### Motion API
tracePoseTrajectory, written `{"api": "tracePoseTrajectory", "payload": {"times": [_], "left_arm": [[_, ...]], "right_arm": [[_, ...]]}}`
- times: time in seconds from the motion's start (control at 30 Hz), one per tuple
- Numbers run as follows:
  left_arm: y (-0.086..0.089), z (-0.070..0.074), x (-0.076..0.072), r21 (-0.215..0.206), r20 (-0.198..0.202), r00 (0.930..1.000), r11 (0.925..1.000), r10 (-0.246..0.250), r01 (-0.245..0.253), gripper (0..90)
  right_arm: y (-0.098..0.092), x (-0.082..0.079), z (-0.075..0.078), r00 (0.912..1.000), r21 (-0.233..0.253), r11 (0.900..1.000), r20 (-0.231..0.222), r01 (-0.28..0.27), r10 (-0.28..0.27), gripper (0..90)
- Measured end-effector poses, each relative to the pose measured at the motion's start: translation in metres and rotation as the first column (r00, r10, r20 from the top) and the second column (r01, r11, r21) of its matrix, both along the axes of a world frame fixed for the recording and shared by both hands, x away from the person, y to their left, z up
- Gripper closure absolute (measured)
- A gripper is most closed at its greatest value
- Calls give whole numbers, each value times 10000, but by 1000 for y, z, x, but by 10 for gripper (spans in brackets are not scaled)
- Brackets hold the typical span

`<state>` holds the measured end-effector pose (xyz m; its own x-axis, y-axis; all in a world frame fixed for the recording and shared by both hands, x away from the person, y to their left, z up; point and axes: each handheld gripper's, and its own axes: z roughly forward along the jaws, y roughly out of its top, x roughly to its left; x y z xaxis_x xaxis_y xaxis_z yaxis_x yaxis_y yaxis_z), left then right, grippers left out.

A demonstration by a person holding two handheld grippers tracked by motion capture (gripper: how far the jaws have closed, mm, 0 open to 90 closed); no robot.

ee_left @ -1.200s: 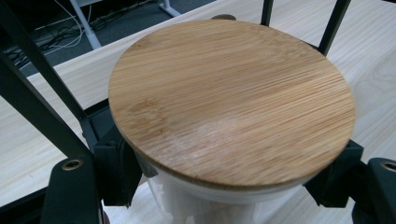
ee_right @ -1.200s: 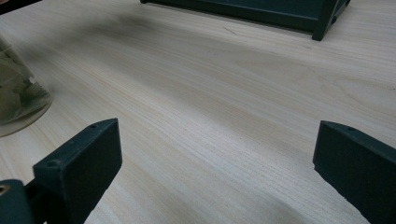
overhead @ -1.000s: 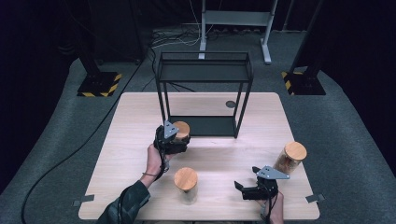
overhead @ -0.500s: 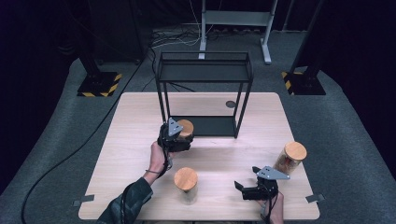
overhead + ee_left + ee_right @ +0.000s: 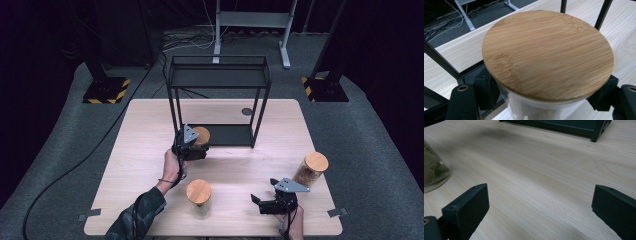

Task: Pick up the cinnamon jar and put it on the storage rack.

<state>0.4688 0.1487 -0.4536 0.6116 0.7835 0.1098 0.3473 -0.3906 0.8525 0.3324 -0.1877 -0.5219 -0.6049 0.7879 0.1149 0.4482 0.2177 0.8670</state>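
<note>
A glass jar with a round bamboo lid [image 5: 547,53] sits between the jaws of my left gripper [image 5: 544,105], which is shut on its glass body just under the lid. In the high view this jar [image 5: 202,135] is held at the front left corner of the black metal shelf frame [image 5: 220,85], with my left gripper [image 5: 196,148] beside the frame's lower tray. My right gripper [image 5: 261,202] rests low near the table's front right and points left. Its jaws stand wide open over bare wood [image 5: 539,207].
A second bamboo-lidded jar [image 5: 199,193] stands at the front middle; its glass shows at the left edge of the right gripper view [image 5: 434,173]. A third jar [image 5: 312,168] with brown contents stands at the right. A dark disc [image 5: 246,111] lies behind the shelf.
My left gripper has carried its jar a little farther away and to the right, closer to the shelf's lower tray. The right gripper has stayed where it was.
</note>
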Motion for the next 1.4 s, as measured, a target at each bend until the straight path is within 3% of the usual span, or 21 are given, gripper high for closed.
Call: {"api": "tracePoseTrajectory", "payload": {"times": [0.9, 1.4], "left_arm": [[-3, 2, 23, -264, -235, 9995, 9994, 220, -226, 253], [-5, -3, 36, -245, -386, 9975, 9979, 585, -595, 253]], "right_arm": [[0, 0, 0, 10000, -11, 10000, -8, -27, 27, 7], [0, 0, 0, 10000, -36, 10000, 25, -53, 54, 7]]}}
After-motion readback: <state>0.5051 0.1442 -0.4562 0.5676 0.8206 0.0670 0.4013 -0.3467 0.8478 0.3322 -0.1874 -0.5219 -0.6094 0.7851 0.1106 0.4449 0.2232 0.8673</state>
